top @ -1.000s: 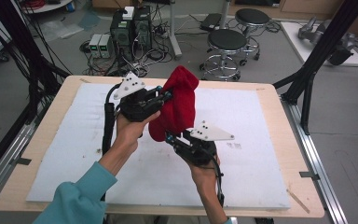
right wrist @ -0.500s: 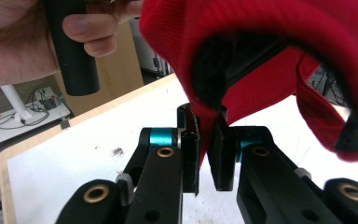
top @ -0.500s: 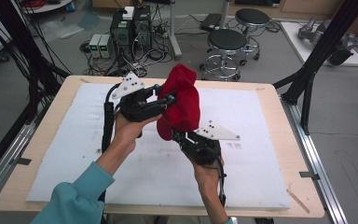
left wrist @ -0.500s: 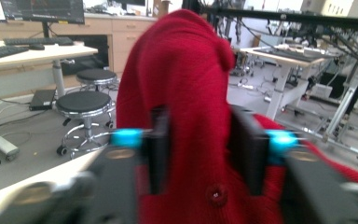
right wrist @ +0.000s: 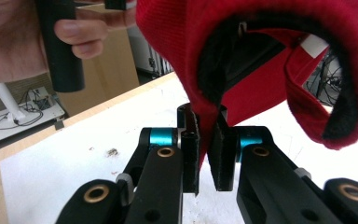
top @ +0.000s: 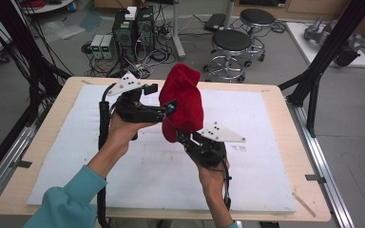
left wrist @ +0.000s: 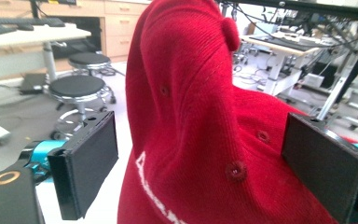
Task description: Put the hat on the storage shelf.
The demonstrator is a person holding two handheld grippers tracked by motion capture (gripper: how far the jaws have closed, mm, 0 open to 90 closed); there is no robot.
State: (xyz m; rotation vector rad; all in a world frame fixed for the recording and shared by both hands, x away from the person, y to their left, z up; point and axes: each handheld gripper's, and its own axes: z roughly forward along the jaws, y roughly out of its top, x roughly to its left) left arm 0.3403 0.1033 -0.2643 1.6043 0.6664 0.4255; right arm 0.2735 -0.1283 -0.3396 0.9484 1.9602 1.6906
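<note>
A red baseball cap [top: 183,102] is held up in the air over the middle of the table. My right gripper [top: 183,137] is below it, shut on the cap's lower rim [right wrist: 209,116], with the dark-lined inside of the cap [right wrist: 261,42] above the jaws. My left gripper [top: 168,107] is at the cap's left side. Its jaws have just been opening and stand wide apart, with the cap's crown [left wrist: 200,130] between the pads [left wrist: 91,158] and loose from them.
A white mat [top: 266,166] covers the wooden table [top: 285,104]. Black frame posts [top: 313,71] stand at the table's left and right sides. Two stools [top: 233,45] and computer boxes [top: 133,28] sit on the floor beyond the far edge.
The left gripper's jaws have spread apart off the cap's crown. The cap stands a little more upright and still hangs from the right gripper, which has stayed put.
</note>
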